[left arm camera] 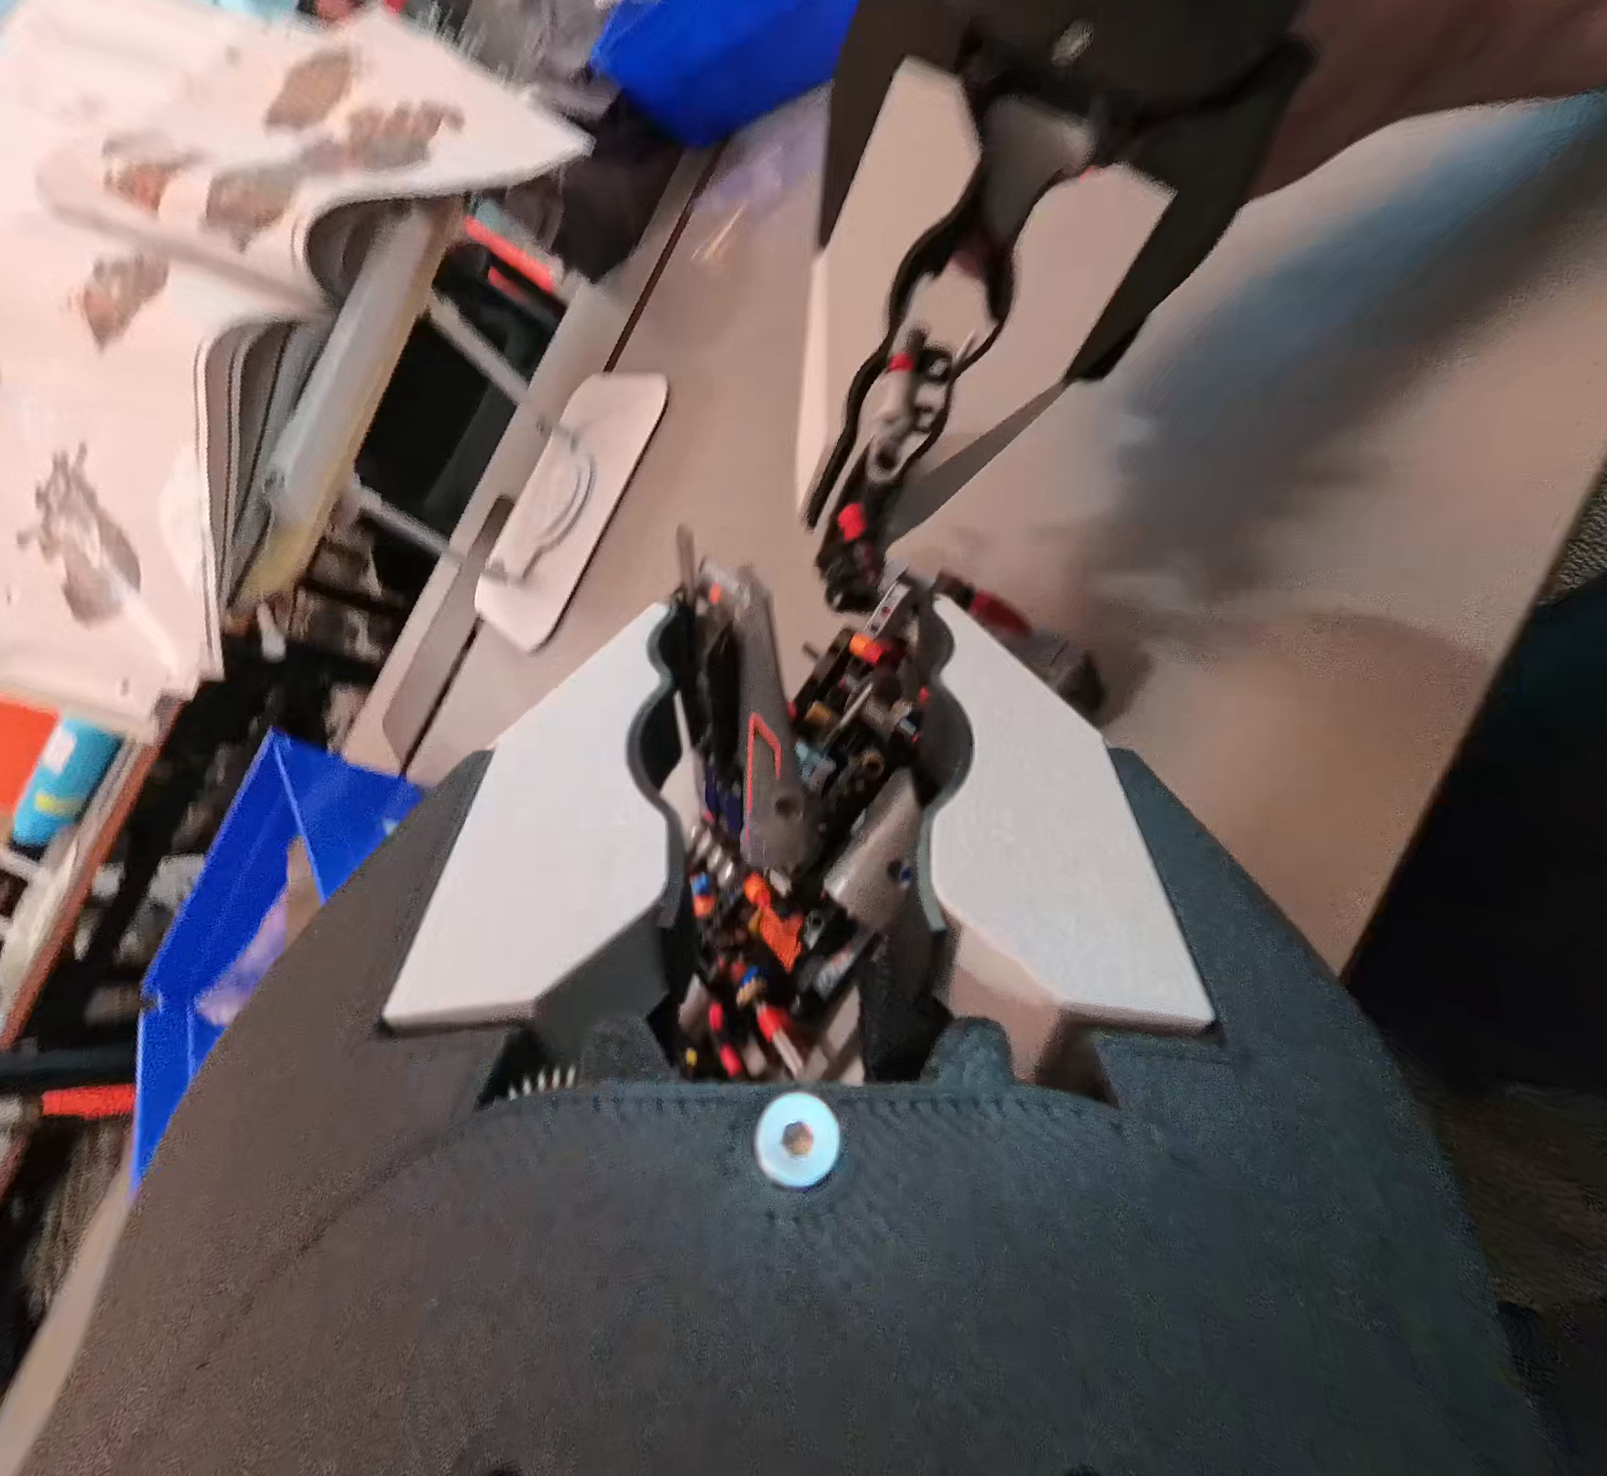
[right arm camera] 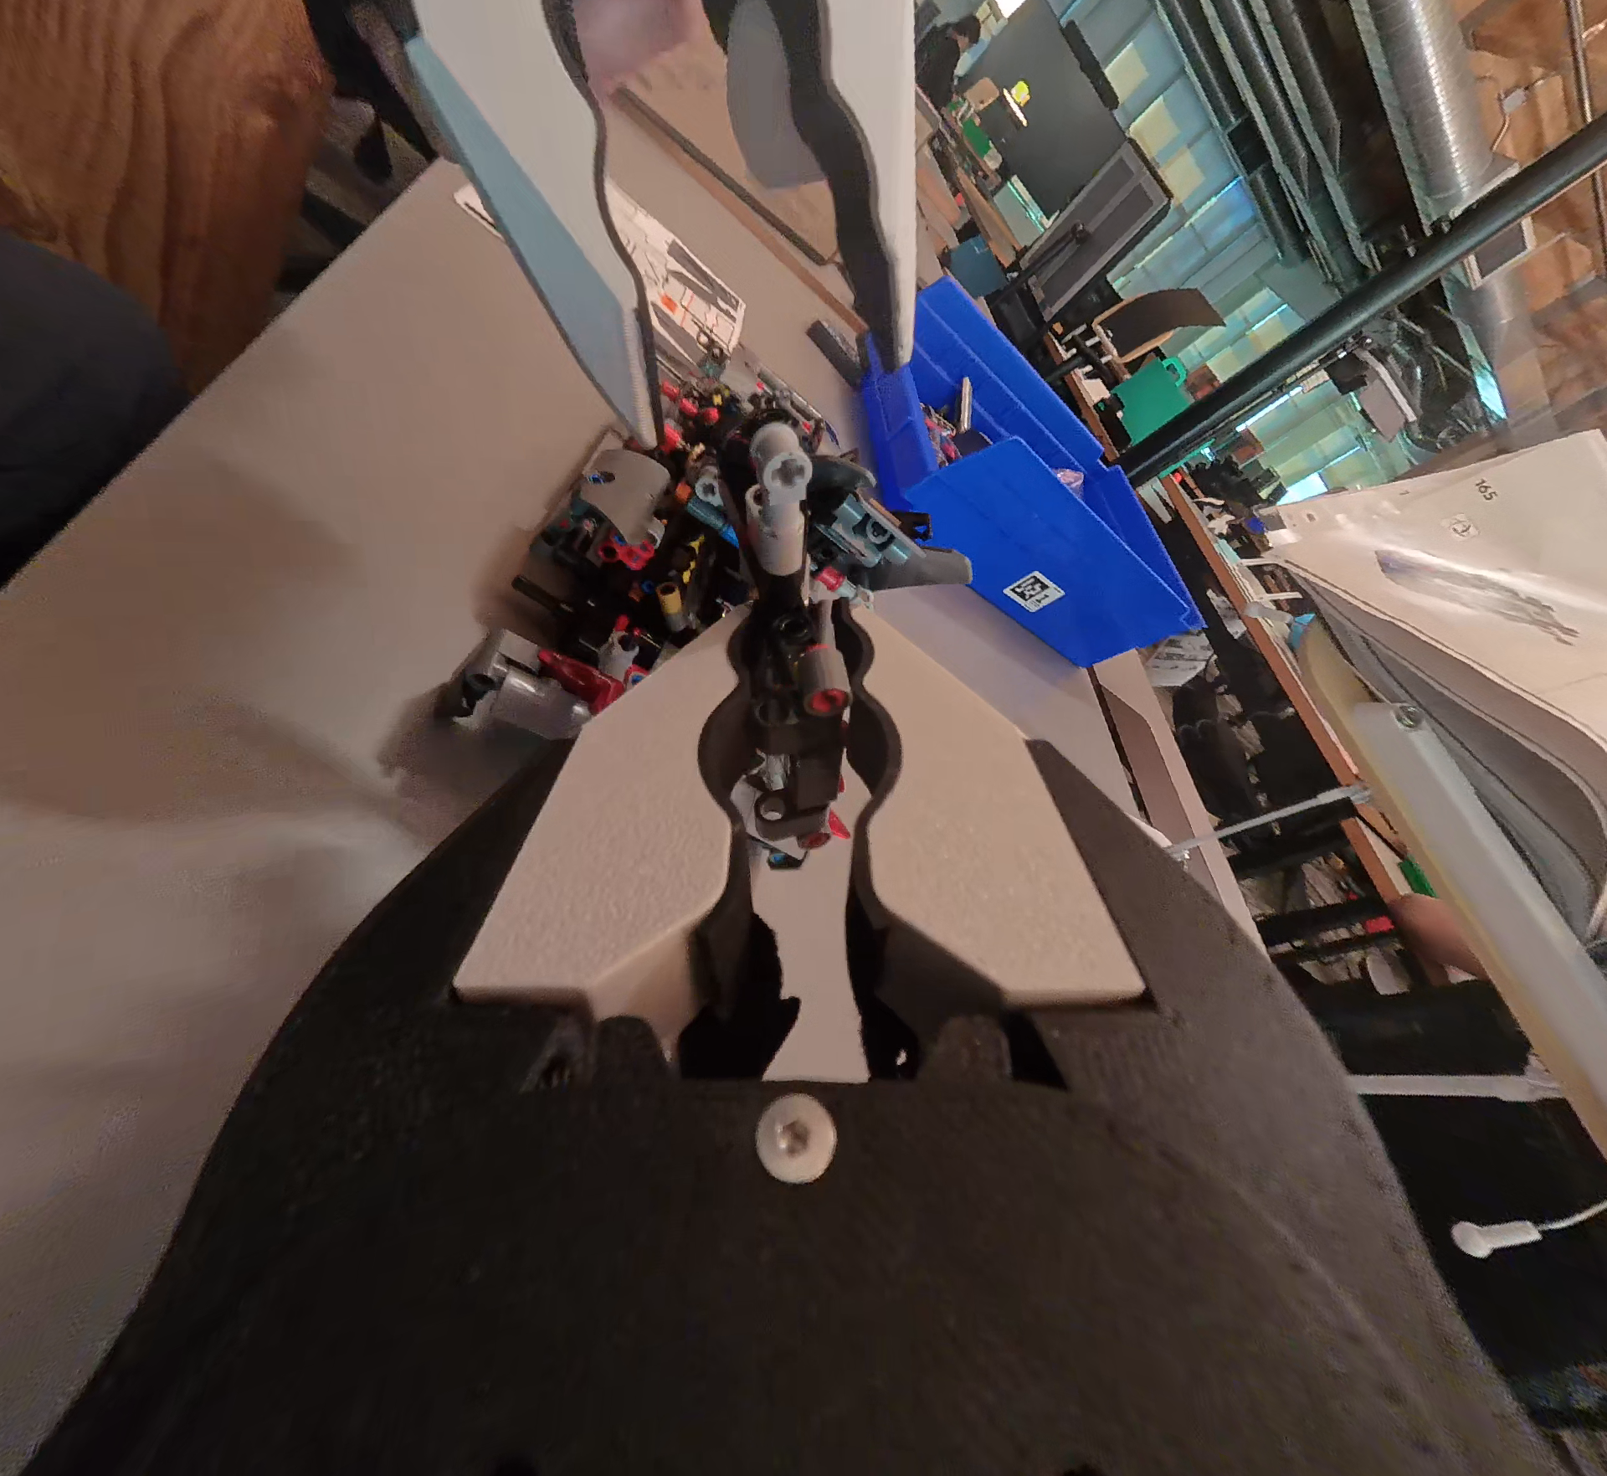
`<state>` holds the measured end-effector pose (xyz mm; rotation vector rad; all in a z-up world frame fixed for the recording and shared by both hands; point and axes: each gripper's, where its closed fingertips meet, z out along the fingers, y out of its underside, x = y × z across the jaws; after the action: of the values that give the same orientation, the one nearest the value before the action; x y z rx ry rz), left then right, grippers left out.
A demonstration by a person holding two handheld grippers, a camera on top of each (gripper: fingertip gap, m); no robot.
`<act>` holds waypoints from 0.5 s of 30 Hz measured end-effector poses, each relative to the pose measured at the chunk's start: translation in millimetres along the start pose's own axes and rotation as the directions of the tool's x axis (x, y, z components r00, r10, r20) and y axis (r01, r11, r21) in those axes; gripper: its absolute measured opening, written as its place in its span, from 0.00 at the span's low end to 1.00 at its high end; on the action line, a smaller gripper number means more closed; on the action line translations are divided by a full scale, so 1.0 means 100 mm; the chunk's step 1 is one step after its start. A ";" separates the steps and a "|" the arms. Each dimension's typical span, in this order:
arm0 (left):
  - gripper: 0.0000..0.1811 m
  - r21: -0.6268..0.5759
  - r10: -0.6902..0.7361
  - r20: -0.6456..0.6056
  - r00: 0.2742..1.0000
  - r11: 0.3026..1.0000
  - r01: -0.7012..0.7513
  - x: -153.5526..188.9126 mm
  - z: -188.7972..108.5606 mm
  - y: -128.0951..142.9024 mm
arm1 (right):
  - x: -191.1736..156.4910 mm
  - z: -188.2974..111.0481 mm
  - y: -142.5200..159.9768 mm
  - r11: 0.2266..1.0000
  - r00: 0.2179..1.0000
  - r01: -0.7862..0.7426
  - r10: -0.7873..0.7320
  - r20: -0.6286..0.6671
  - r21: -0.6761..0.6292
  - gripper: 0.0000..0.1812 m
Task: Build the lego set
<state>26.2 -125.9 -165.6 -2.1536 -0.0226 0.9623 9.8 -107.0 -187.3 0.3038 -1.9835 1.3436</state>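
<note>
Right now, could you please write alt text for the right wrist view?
The right gripper clamps a black lego assembly above a beige table, facing the left gripper, a loose lego pile and a blue bin.

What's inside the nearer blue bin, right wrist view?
The nearer blue bin shows a clear bag with bluish-purple contents at its rim. The bin behind it holds small loose parts and a grey strip. The bins' walls hide the bottoms.

Number on manual page (right arm camera: 1470, 521); bin (right arm camera: 1070, 564) code label.
</note>
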 end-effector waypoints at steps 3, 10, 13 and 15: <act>0.30 -0.078 -0.064 0.086 0.994 0.994 0.071 -0.14 0.07 0.29 | 0.00 0.05 0.04 0.999 0.999 0.031 -0.031 0.008 -0.026 0.07; 0.11 -0.081 -0.083 0.154 0.985 0.992 0.096 -0.17 0.28 0.45 | 0.03 0.11 0.09 0.995 0.997 0.081 -0.080 0.011 -0.060 0.07; 0.10 -0.079 -0.058 0.177 0.983 0.994 0.073 -0.18 0.31 0.43 | 0.06 0.14 0.10 0.994 0.996 0.085 -0.085 0.003 -0.065 0.07; 0.10 -0.054 -0.091 0.182 0.979 0.993 0.102 -0.22 0.29 0.43 | 0.08 0.15 0.09 0.994 0.996 0.089 -0.089 -0.003 -0.063 0.07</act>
<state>-19.6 -144.9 -192.3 -2.0956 -0.2464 1.1080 -7.2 -114.7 -191.6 0.3538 -1.9794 1.2220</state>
